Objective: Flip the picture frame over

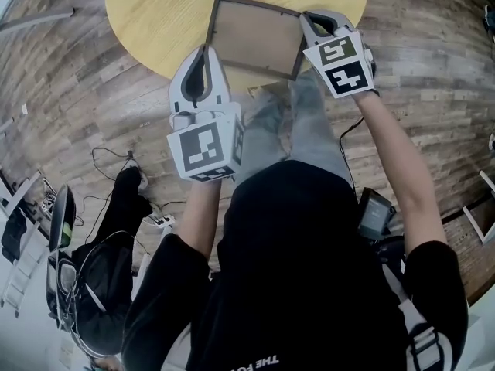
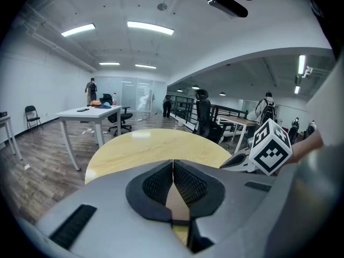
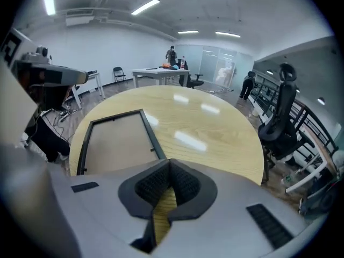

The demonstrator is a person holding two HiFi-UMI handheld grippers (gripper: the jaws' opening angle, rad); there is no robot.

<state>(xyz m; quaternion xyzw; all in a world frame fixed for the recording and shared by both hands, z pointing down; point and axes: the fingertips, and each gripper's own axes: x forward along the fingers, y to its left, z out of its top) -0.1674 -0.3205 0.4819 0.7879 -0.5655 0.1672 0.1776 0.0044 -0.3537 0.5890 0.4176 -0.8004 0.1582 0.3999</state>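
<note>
The picture frame [image 1: 255,37] lies flat on the round yellow table [image 1: 162,14] near its front edge. Its plain brown board faces up inside a dark rim. My left gripper [image 1: 205,51] hovers at the frame's near-left corner, shut with nothing between its pads [image 2: 173,163]. My right gripper [image 1: 308,15] is at the frame's right edge by the far corner, also shut and holding nothing [image 3: 169,163]. In the right gripper view the frame [image 3: 115,141] lies to the left of the jaws, apart from them, on the tabletop [image 3: 215,128].
Wood floor surrounds the table. A black bag [image 1: 93,284], cables and a power strip [image 1: 162,222] lie on the floor at the left. A white desk [image 2: 88,114], office chairs [image 2: 203,114] and distant people stand beyond the table.
</note>
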